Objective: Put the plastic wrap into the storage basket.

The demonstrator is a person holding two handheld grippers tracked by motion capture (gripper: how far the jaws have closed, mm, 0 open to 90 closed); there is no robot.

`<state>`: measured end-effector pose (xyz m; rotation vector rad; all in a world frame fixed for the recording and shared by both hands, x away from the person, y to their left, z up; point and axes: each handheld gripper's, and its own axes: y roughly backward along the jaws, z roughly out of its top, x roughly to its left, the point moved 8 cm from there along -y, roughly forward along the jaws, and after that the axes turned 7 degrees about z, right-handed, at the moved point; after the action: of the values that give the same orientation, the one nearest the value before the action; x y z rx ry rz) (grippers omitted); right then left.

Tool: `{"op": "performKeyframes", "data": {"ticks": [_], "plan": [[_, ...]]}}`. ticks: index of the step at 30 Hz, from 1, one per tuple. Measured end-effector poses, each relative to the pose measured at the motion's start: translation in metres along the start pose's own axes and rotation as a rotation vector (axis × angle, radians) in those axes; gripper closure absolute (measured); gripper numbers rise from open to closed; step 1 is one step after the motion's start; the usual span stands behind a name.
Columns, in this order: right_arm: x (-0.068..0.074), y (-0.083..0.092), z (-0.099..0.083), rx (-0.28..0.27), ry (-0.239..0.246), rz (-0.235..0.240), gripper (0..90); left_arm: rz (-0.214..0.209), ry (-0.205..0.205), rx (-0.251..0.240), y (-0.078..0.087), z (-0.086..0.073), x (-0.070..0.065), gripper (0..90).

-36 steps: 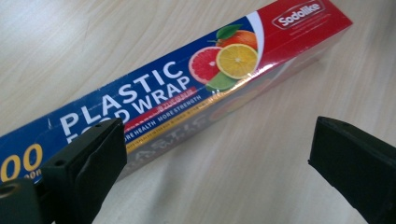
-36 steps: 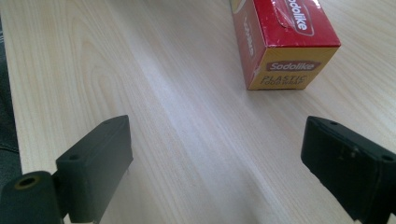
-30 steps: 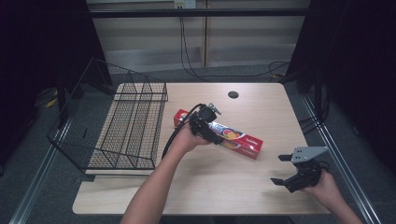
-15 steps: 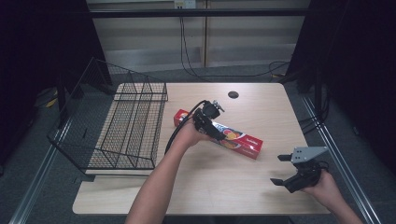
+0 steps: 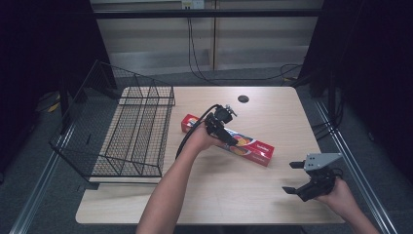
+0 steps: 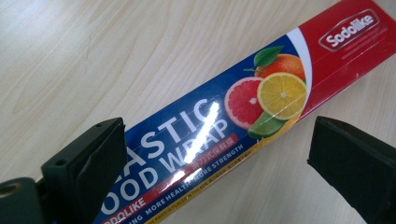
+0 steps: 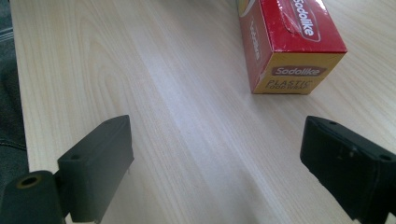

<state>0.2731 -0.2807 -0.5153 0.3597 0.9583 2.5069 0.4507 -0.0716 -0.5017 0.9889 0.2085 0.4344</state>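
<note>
A long red and blue plastic wrap box (image 5: 248,146) lies flat in the middle of the wooden table (image 5: 272,112). My left gripper (image 5: 229,138) hovers over the box's middle, open, its jaws straddling the box (image 6: 224,126) without touching it. Near the front right edge my right gripper (image 5: 291,177) is held open with nothing between its jaws. Its view looks across bare table toward the yellow end of the box (image 7: 292,51).
A black wire basket (image 5: 131,131) stands on the table's left side, hanging partly over the edge. A round cable hole (image 5: 243,99) sits at the back centre. Bare tabletop lies between the box and the right gripper.
My left gripper has shifted slightly right along the box and come down closer over it. The right gripper has stayed in place.
</note>
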Motion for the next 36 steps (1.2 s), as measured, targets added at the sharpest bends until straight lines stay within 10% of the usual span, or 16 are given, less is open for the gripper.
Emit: {"op": "performKeyframes", "data": {"ticks": [24,36], "plan": [[0.002,-0.002,0.000,0.015,0.005,0.012,10.1,-0.028,0.015,-0.018,-0.011,0.001,0.008,2.7],[0.002,-0.004,0.000,0.020,0.006,0.018,10.4,-0.033,-0.050,-0.040,-0.014,0.001,0.010,1.9]]}}
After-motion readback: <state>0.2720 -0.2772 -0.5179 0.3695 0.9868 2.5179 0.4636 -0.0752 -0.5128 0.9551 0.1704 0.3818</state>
